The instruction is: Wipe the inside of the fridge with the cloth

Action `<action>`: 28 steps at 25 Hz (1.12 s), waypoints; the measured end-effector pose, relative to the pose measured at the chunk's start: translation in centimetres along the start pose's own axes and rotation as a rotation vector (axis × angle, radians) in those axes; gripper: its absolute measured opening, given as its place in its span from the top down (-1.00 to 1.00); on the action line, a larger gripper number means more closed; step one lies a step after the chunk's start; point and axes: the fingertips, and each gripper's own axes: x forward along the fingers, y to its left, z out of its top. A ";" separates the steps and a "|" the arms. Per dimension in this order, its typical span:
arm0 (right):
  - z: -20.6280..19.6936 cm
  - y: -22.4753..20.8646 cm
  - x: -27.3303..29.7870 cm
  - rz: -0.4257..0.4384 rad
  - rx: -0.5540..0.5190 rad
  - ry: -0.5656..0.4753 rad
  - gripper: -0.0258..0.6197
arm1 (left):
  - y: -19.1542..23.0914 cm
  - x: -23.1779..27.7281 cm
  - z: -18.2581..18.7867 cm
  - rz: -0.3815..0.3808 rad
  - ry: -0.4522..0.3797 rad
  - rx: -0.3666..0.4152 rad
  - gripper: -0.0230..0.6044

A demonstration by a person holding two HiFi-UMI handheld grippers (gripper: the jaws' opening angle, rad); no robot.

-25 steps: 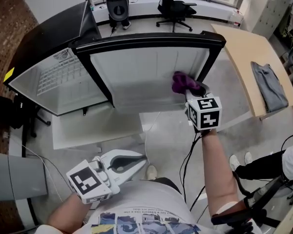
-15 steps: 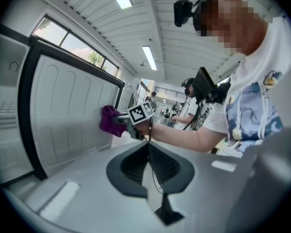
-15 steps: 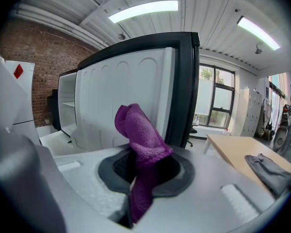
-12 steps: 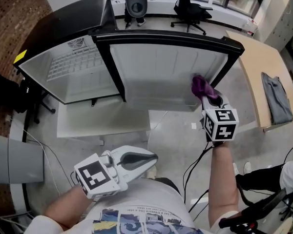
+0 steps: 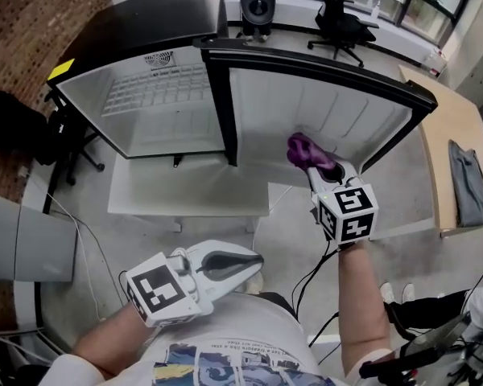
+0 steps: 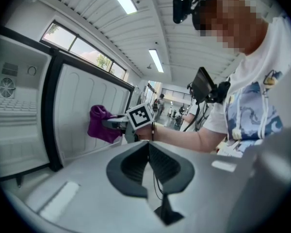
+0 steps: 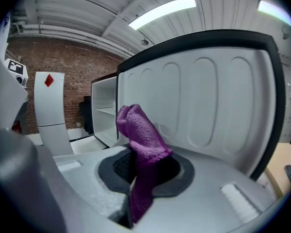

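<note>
On a pale concrete floor [image 5: 282, 240], seen from above: a fridge [image 5: 161, 111] with a black outer shell and a smooth white plastic cavity, with a wire-like shelf grid and a round vent on its back wall. Its door [image 5: 338, 107] hangs wide open to the right. The door has a black rounded frame and a white inner liner moulded into long vertical ribs with rounded tops. A flat white panel [image 5: 185, 191] lies below the fridge opening. A light wooden table [image 5: 459, 151] stands at the far right, with a folded grey garment [image 5: 467, 185] on it. Red-brown brick-pattern flooring [image 5: 32, 22] fills the upper left corner. The right gripper [image 5: 320, 167] has a light grey matte body and a black-and-white marker cube, and reaches into the door from a bare forearm. Its dark ribbed pads are clamped on the cloth [image 5: 310, 153], a purple fuzzy terry bunch. One lobe stands up above the jaws and a tail hangs below them. The cloth sits at the lower part of the ribbed liner, near the door's right frame edge. Whether it actually touches the plastic is not certain. The left gripper [image 5: 253, 259] is held low by the person's torso, well apart from the fridge, its dark pads pressed together with nothing between them. Thin black cables [image 5: 314, 272] trail across the floor under the right arm.
</note>
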 end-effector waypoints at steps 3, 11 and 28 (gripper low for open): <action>0.5 2.6 2.4 0.058 -0.019 0.004 0.76 | 1.2 -1.7 -0.6 0.047 -0.018 0.006 0.91; 0.6 6.8 8.4 0.115 -0.042 0.026 0.76 | 3.2 -6.0 -1.3 0.154 -0.032 -0.028 0.91; -2.7 2.5 9.3 -0.044 -0.011 0.097 0.76 | 3.7 -6.9 -0.9 0.136 -0.021 -0.044 0.91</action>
